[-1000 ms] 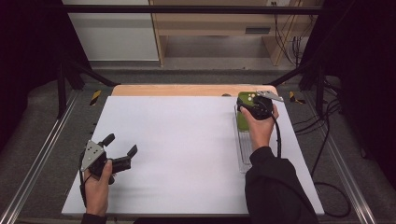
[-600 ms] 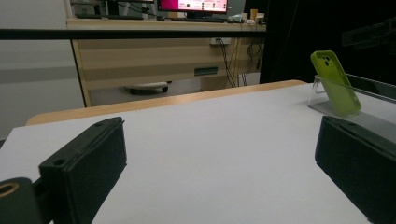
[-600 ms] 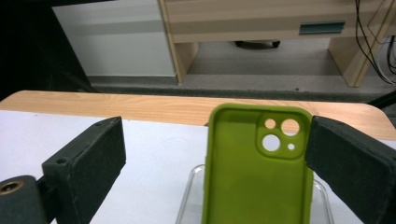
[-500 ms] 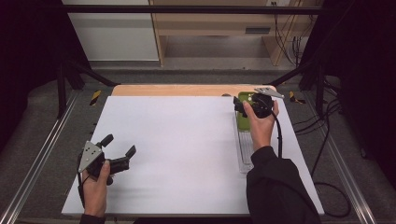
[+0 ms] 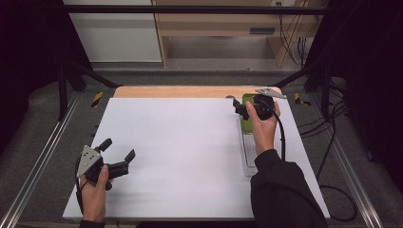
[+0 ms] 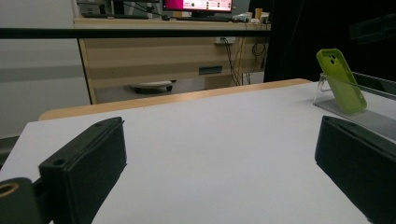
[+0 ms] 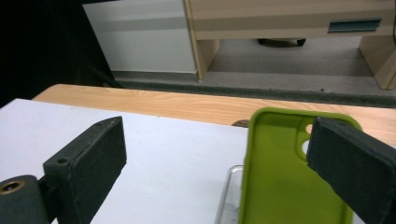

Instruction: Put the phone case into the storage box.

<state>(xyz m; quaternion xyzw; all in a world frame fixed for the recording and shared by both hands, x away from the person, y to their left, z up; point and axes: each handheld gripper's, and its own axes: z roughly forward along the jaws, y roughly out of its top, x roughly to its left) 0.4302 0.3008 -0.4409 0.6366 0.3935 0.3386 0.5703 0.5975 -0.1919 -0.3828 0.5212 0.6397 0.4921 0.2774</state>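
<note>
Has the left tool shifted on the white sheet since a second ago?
No. In the high view the left tool sits at the same spot near the white sheet's near-left corner as before, jaws open and holding nothing.

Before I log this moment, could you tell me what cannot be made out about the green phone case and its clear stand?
- Green phone case, high view: the right tool and hand cover most of it.
- Case's lower end, right gripper view: cut off by the bottom edge.
- Clear stand, left gripper view: runs off the right edge.
</note>
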